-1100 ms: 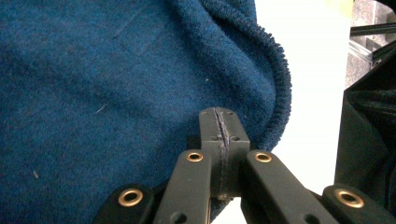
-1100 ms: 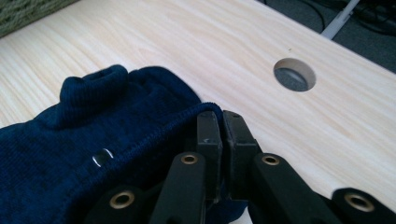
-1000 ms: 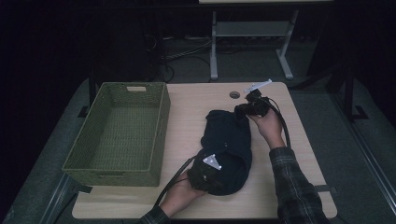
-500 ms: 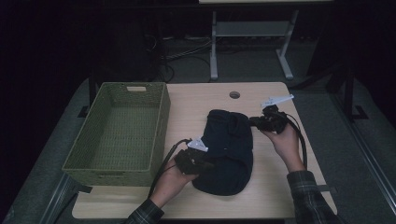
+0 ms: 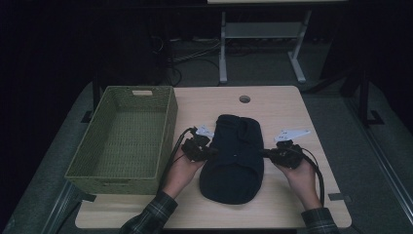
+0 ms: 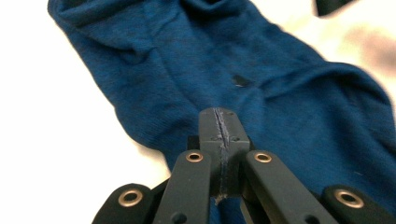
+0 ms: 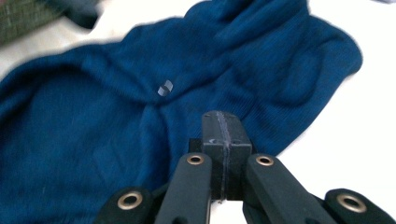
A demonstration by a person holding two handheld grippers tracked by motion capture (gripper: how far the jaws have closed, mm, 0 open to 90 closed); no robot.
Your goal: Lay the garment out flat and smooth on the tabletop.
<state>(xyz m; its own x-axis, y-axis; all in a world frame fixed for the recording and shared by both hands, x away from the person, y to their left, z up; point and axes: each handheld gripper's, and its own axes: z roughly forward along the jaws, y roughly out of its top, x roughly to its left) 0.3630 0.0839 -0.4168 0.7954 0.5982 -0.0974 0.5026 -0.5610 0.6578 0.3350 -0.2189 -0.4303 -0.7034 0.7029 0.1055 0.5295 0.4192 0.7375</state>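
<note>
1. Table (image 5: 292, 107): light wooden top with a small round hole (image 5: 244, 99) near its far edge. It bears everything listed below.

2. Basket (image 5: 165, 126): green woven, rectangular, open at the top, with a pale label on its far wall. It stands to the left of the garment, near it but apart.

3. Garment (image 5: 236, 161): dark blue knitted cloth, folded into a long rounded bundle that lies lengthwise on the table, one end toward the round hole and the other toward the person. In the left gripper view the garment (image 6: 261, 88) shows soft folds and a small pale mark; in the right gripper view the garment (image 7: 140, 116) shows the same mark.

4. Person: two forearms in plaid sleeves come in from the near edge, one on each side of the garment.

5. Left gripper (image 5: 209, 152): at the garment's left edge, about midway along it. In its own view the left gripper (image 6: 219, 123) has its jaws pressed together over the cloth; whether any cloth is caught between them cannot be told.

6. Right gripper (image 5: 267, 153): at the garment's right edge, opposite the left one. In its own view the right gripper (image 7: 222, 126) has jaws that have just been closing and now meet, tips at the cloth's border; no cloth can be made out between them.
</note>
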